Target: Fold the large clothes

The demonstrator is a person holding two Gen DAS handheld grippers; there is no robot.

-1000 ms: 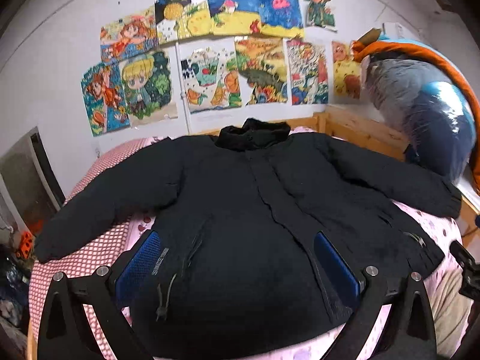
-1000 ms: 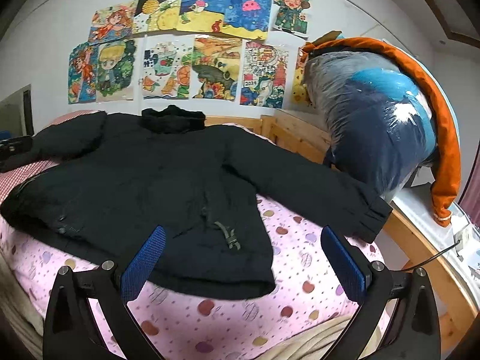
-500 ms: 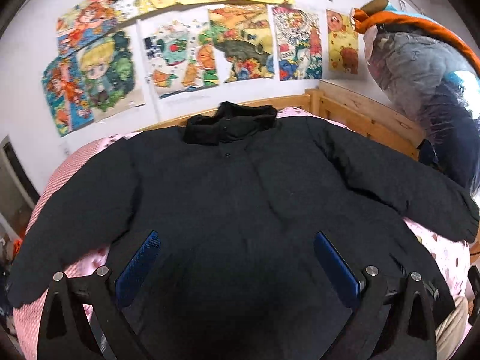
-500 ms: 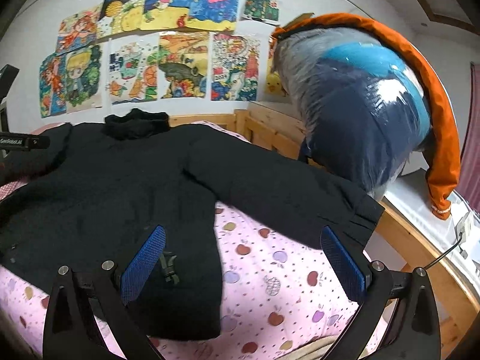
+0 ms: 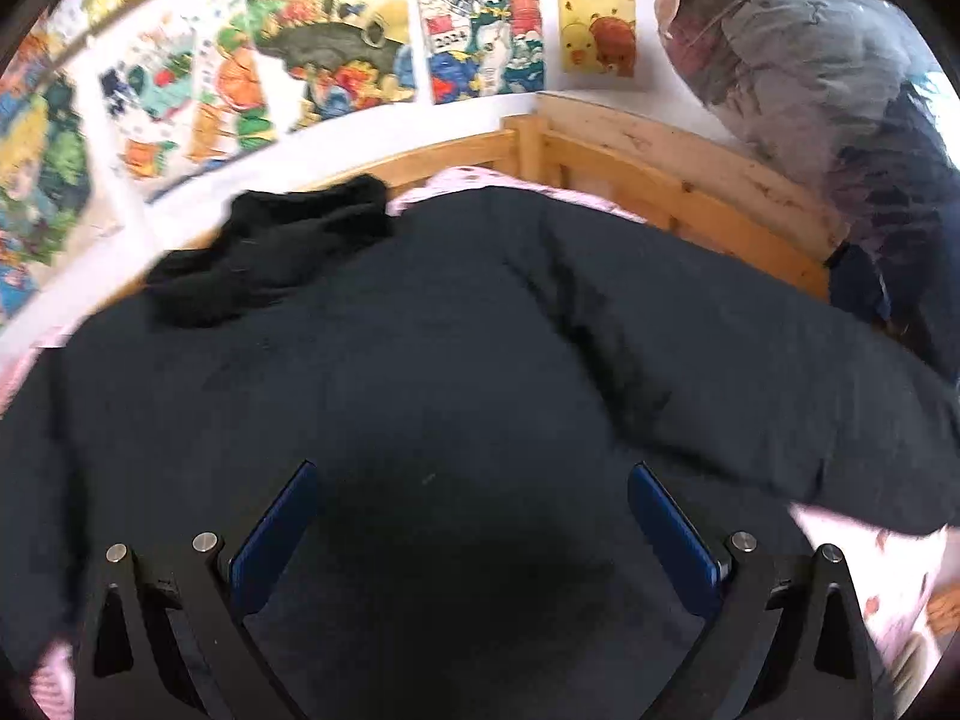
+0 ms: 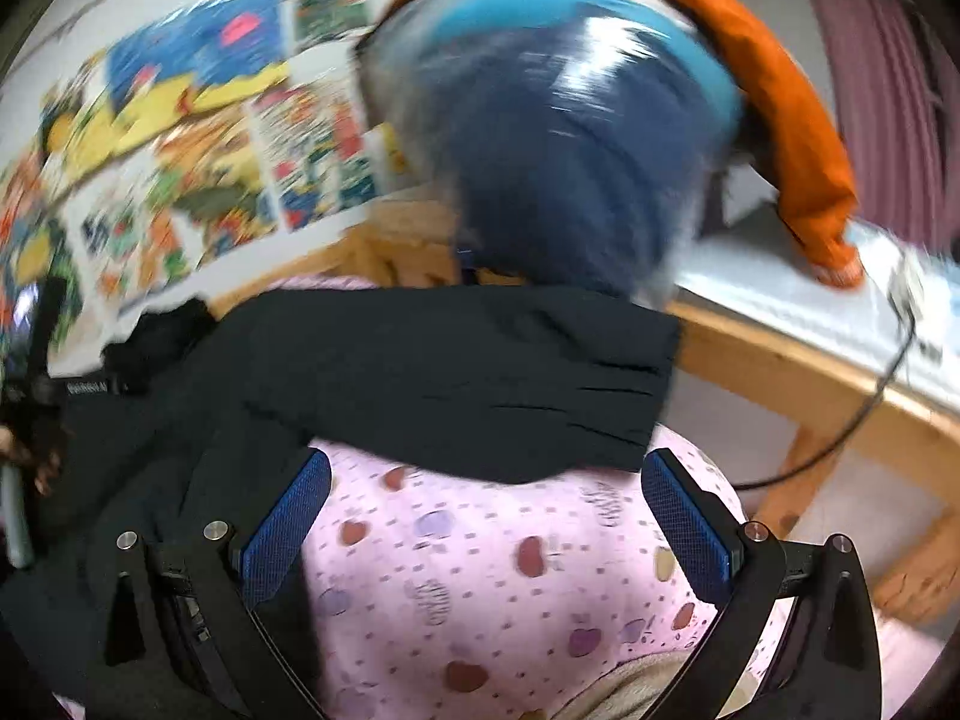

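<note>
A large black padded jacket (image 5: 456,360) lies spread flat on the bed, collar (image 5: 270,252) toward the wall. My left gripper (image 5: 471,516) is open and empty, low over the jacket's chest. In the right wrist view the jacket's right sleeve (image 6: 480,378) stretches across the pink sheet (image 6: 480,570) to its cuff (image 6: 636,396). My right gripper (image 6: 486,516) is open and empty, just in front of that sleeve, over the sheet. The left gripper's body (image 6: 36,384) shows at the left edge of that view.
The wooden bed rail (image 5: 660,180) runs along the far and right sides. A bagged bundle of blue and grey bedding (image 6: 570,138) with an orange garment (image 6: 798,138) on it stands at the right. A cable (image 6: 870,396) hangs over the rail. Posters (image 5: 336,54) cover the wall.
Both grippers have moved forward and down toward the jacket. The left went over the chest. The right swung right toward the sleeve and cuff. Both stayed open.
</note>
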